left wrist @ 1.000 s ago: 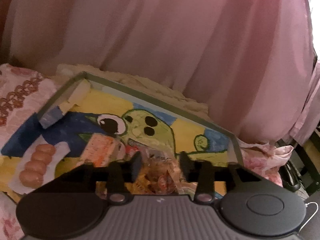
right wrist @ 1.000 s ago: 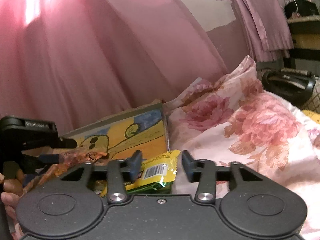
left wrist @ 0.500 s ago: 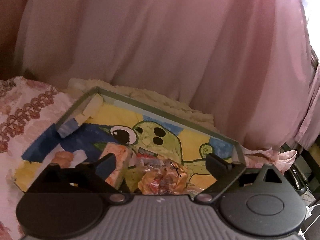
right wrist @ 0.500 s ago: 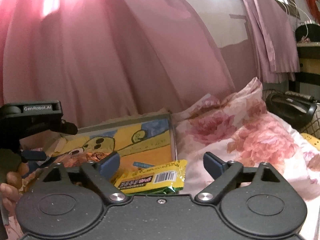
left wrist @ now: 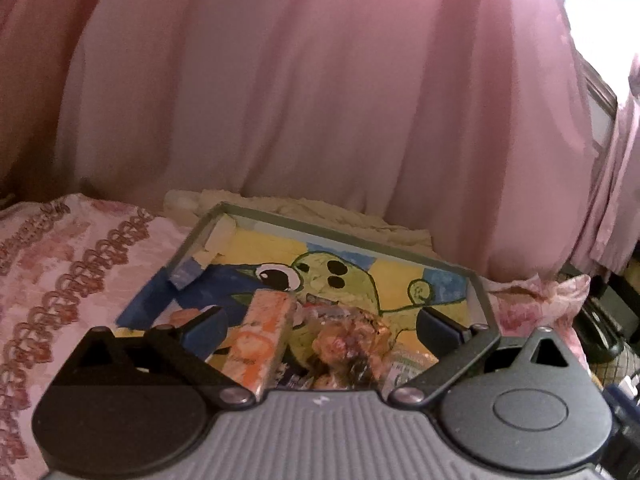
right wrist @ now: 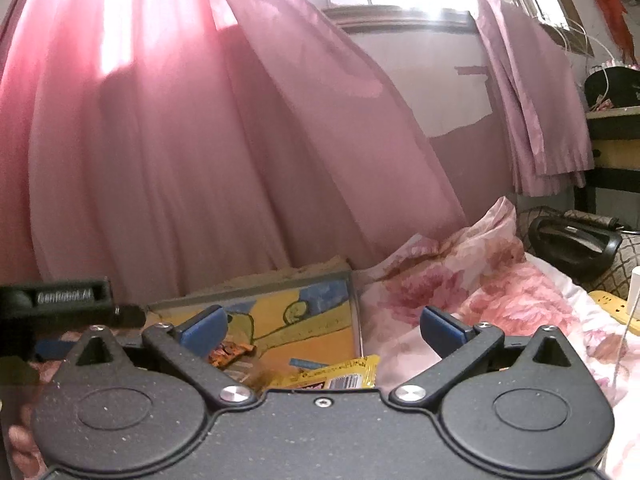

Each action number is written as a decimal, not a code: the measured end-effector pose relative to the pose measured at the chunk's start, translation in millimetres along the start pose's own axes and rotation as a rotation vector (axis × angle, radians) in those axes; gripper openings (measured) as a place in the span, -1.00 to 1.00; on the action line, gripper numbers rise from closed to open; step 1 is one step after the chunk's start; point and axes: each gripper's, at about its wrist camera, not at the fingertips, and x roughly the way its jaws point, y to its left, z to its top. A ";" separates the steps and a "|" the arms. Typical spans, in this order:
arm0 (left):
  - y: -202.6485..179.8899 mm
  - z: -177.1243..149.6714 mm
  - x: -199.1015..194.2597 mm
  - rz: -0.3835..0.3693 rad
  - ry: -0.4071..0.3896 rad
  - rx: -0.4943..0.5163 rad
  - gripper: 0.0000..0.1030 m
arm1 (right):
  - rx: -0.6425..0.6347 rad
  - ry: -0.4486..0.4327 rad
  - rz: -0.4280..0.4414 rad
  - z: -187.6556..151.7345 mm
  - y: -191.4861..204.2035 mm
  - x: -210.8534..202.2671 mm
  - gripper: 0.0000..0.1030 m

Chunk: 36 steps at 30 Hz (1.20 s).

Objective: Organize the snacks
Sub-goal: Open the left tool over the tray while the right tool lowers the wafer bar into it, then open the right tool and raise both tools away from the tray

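Both grippers spread wide, holding nothing: left gripper (left wrist: pixel 320 326) and right gripper (right wrist: pixel 322 326) raised a little above the tray (left wrist: pixel 352 238), fingers well apart.

Progress, as a judgement: well advanced. Inside the tray, at 6 o'clock of the left view, an orange-white snack pack (left wrist: pixel 260 340) leaning beside a crinkled brownish snack bag (left wrist: pixel 352 344), the two touching or almost so. At 6 o'clock of the right view, a yellow snack packet (right wrist: pixel 340 372) lying on the painted floor close to the tray's right wall, and a small orange wrapper (right wrist: pixel 230 354) at 7 o'clock. No snack visible on the floral bedding (right wrist: pixel 480 304); whether others wait outside the views, cannot tell.

Room for moving: far half of the tray bare, toward 12 o'clock. Low grey wall all around. Pink curtain (left wrist: pixel 320 120) close behind the far edge; soft bedding at 3 and 9 o'clock, free for retreat.
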 end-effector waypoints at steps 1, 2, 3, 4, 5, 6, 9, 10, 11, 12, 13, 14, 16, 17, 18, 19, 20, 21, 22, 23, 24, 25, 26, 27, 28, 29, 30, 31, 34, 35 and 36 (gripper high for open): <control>0.7 -1.0 -4.4 0.002 -0.003 0.007 0.99 | 0.003 -0.005 0.002 1.3 0.0 -4.7 0.99; 1.8 -2.7 -10.2 0.004 -0.009 0.013 0.99 | 0.005 -0.009 0.003 2.8 0.1 -7.9 0.99; 3.1 -4.2 -15.9 0.004 -0.013 0.017 0.99 | 0.005 -0.013 0.006 3.8 0.5 -12.4 0.99; 4.0 -5.9 -21.2 0.006 -0.016 0.022 0.99 | 0.003 -0.017 0.007 4.4 1.3 -16.9 0.99; 5.0 -7.8 -26.3 0.009 -0.020 0.026 0.99 | 0.000 -0.020 0.008 5.4 2.1 -20.7 0.99; 6.2 -9.8 -31.5 0.012 -0.022 0.029 0.99 | -0.004 -0.022 0.010 6.1 3.0 -25.2 0.99; 10.5 -16.3 -46.5 0.018 -0.025 0.023 0.99 | -0.014 -0.029 0.014 8.0 6.0 -37.0 0.99; 11.8 -18.1 -51.3 0.019 -0.028 0.020 0.99 | -0.018 -0.033 0.014 8.6 7.1 -40.7 0.99; 13.0 -20.1 -56.4 0.019 -0.031 0.018 0.99 | -0.021 -0.037 0.014 9.2 8.7 -44.9 0.99; 14.2 -22.0 -61.5 0.016 -0.033 0.019 0.99 | -0.025 -0.041 0.015 9.5 10.4 -49.5 0.99; 15.4 -24.0 -66.2 0.012 -0.033 0.021 0.99 | -0.027 -0.045 0.016 9.5 11.8 -54.1 0.99; 16.6 -26.0 -70.9 0.007 -0.034 0.024 0.99 | -0.029 -0.047 0.016 9.0 13.3 -59.0 0.99; 18.7 -29.6 -78.1 0.005 -0.033 0.033 0.99 | -0.032 -0.046 0.018 6.4 16.2 -70.1 0.99; 19.9 -32.1 -83.1 0.008 -0.032 0.038 0.99 | -0.035 -0.045 0.020 5.2 17.5 -74.4 0.99; 20.9 -34.1 -87.2 0.009 -0.033 0.040 0.99 | -0.041 -0.044 0.021 3.5 19.5 -79.3 0.99; 22.2 -36.3 -92.3 0.009 -0.034 0.039 0.99 | -0.051 -0.043 0.021 1.3 22.0 -84.4 0.99; 23.6 -39.0 -97.4 0.008 -0.035 0.038 0.99 | -0.059 -0.042 0.019 -0.9 24.5 -89.0 0.99; 25.0 -42.2 -102.7 0.006 -0.035 0.040 0.99 | -0.065 -0.040 0.020 -2.7 26.7 -93.2 0.99; 26.4 -45.2 -107.9 0.006 -0.037 0.045 0.99 | -0.069 -0.039 0.022 -4.8 28.9 -97.6 0.99; 27.9 -47.7 -112.7 0.008 -0.039 0.050 0.99 | -0.071 -0.035 0.024 -6.9 31.1 -102.0 0.99; 29.4 -50.0 -118.0 0.011 -0.042 0.056 0.99 | -0.070 -0.032 0.025 -8.8 32.9 -105.7 0.99; 31.0 -52.7 -124.1 0.017 -0.047 0.061 0.99 | -0.070 -0.029 0.029 -10.6 34.8 -110.1 0.99; 32.0 -55.0 -129.3 0.022 -0.055 0.066 0.99 | -0.071 -0.029 0.032 -12.4 37.0 -114.7 0.99; 32.9 -57.4 -134.9 0.024 -0.062 0.074 0.99 | -0.074 -0.031 0.034 -14.2 39.3 -119.4 0.99; 34.0 -59.6 -140.2 0.025 -0.070 0.084 0.99 | -0.076 -0.033 0.036 -15.9 41.8 -123.9 0.99; 35.1 -61.9 -145.4 0.029 -0.077 0.094 0.99 | -0.077 -0.034 0.037 -16.9 44.0 -127.1 0.99; 35.8 -63.5 -149.9 0.033 -0.082 0.102 0.99 | -0.077 -0.034 0.038 -17.9 46.1 -130.2 0.99; 37.1 -65.1 -154.5 0.036 -0.087 0.109 0.99 | -0.076 -0.033 0.040 -19.2 48.5 -134.3 0.99; 40.0 -70.0 -167.0 0.041 -0.098 0.122 0.99 | -0.073 -0.036 0.042 -21.9 54.3 -143.9 0.99; 41.5 -71.2 -170.5 0.043 -0.099 0.121 0.99 | -0.072 -0.037 0.041 -22.9 56.1 -147.3 0.99; 43.2 -72.5 -173.7 0.044 -0.102 0.118 0.99 | -0.071 -0.038 0.040 -24.0 57.8 -150.1 0.99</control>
